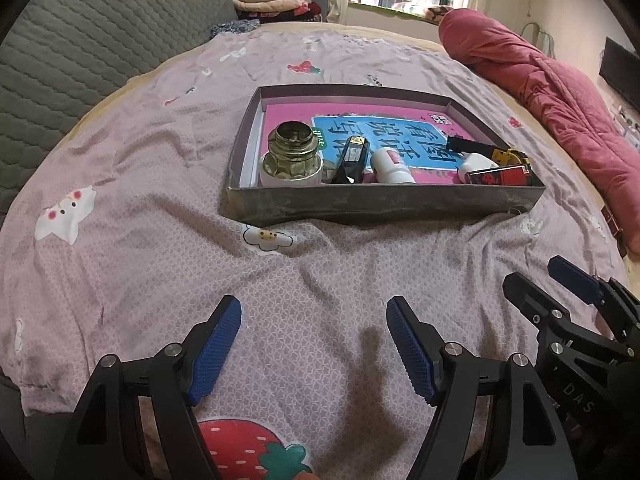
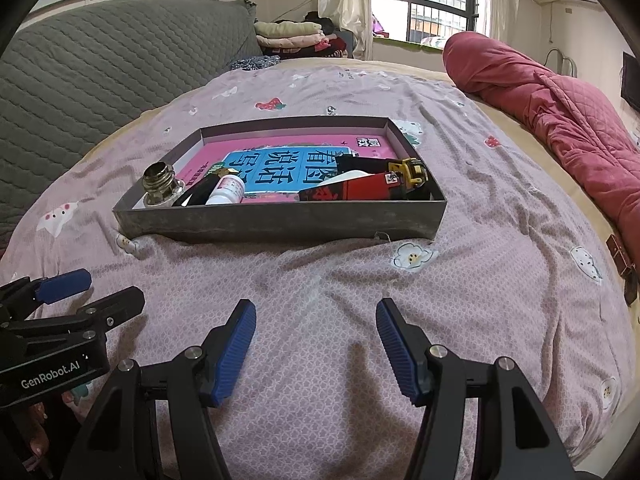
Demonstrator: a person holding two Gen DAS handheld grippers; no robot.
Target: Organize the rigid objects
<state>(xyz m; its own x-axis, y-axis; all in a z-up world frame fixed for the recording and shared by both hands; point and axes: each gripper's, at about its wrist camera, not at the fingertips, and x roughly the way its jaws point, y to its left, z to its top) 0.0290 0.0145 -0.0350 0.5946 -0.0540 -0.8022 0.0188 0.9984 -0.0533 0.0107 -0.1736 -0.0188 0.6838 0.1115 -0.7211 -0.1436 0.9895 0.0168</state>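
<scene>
The tidying looks nearly done: the glass jar (image 1: 291, 155), black case (image 1: 351, 159), white bottle (image 1: 389, 166), red box (image 1: 500, 176) and yellow toy (image 2: 411, 172) all lie in the shallow box (image 1: 380, 200) on the bed (image 1: 140, 200), over a pink book (image 1: 360, 112). The left claw (image 1: 314, 350) and right claw (image 2: 316, 350) hover wide apart and empty above bare sheet. A small dark item (image 2: 622, 256) at the bed's right edge may remain, though I cannot tell what it is.

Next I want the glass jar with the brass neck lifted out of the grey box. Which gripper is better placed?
Left, probably. The glass jar with the brass neck sits in the grey cardboard box's near-left corner, nearly ahead of the open left gripper. The right gripper, also open, faces the box's middle.
</scene>
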